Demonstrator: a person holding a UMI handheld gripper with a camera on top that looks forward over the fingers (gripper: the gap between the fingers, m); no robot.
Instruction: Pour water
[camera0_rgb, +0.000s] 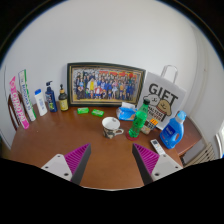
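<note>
Both jaws wide apart, empty.

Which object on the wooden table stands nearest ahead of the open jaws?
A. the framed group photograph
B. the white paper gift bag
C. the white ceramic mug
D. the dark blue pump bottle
C: the white ceramic mug stands on the wooden table just beyond the gripper, whose jaws are open and empty.

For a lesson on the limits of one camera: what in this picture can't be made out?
1. Cup: its inside is hidden by its own rim, so water is unknown.
2. Green bottle: too small to judge its fill or cap.
3. Gift bag: its contents are hidden by its front.
4. Framed photo: the people are too small to tell apart.
5. Claw: open, holding nothing.
</note>
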